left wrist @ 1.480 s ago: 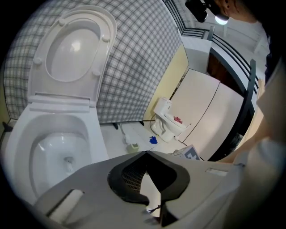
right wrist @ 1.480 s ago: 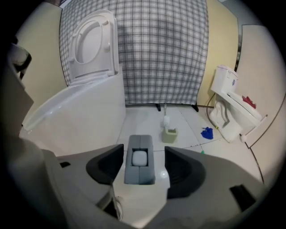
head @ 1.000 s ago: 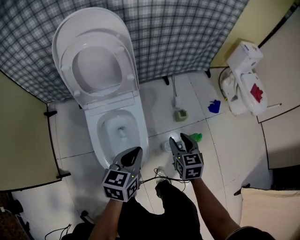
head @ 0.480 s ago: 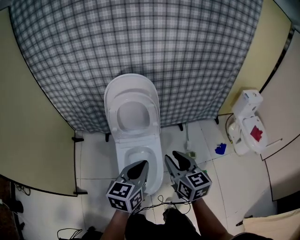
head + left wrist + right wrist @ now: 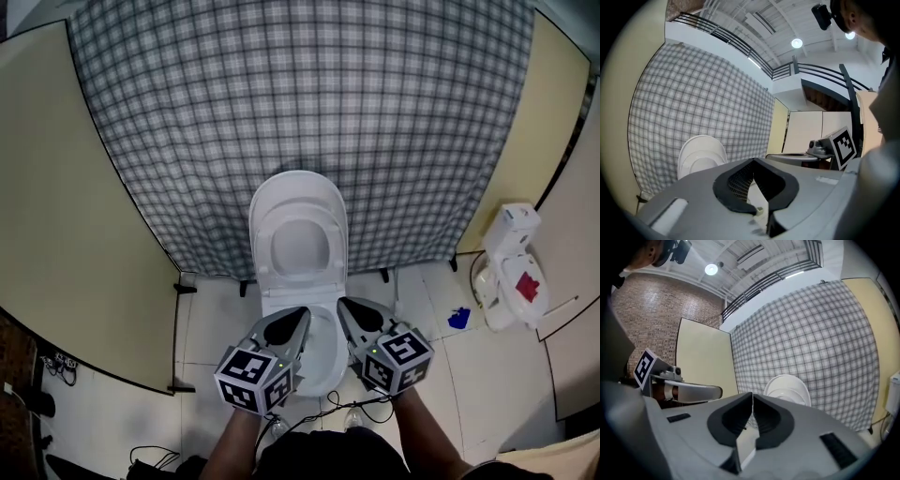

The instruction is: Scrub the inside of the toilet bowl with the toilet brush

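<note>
Both pinched empty, left tool and just-closed right tool flank the toilet bowl below.

Grey plaid backdrop flanked by cream partition panels, standing on a white tiled floor; beyond it, a brick wall, black balcony railing and round ceiling lamp.

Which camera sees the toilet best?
The head view: it looks down on the whole toilet, with the lid up and the bowl below it. The left gripper view shows only the raised lid. The right gripper view shows just that lid too.
</note>
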`<state>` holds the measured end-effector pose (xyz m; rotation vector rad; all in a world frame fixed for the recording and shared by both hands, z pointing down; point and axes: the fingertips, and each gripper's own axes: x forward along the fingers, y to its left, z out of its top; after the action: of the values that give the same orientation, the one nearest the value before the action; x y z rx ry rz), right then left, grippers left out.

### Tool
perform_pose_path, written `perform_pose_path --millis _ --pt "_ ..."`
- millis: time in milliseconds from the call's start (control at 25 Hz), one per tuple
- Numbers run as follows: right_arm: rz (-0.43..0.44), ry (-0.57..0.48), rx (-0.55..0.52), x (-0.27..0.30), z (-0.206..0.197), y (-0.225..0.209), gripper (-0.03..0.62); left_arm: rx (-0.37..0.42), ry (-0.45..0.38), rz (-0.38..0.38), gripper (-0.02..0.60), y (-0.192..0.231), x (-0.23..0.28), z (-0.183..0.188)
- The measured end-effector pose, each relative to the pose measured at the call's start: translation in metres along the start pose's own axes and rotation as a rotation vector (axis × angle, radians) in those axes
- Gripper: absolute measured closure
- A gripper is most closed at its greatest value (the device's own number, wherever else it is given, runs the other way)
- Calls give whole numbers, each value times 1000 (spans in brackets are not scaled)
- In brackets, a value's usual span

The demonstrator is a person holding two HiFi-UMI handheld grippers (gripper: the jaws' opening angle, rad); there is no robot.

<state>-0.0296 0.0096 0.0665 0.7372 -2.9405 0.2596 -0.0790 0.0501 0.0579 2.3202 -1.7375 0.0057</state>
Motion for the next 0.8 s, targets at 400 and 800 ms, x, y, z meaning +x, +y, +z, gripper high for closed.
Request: perform_pose_path --millis 400,800 --pt "36 -43 -72 7 39 16 592 10 -16 -18 594 7 -12 25" --pt "59 -61 -88 12 44 27 592 29 -67 -23 594 22 -12 30"
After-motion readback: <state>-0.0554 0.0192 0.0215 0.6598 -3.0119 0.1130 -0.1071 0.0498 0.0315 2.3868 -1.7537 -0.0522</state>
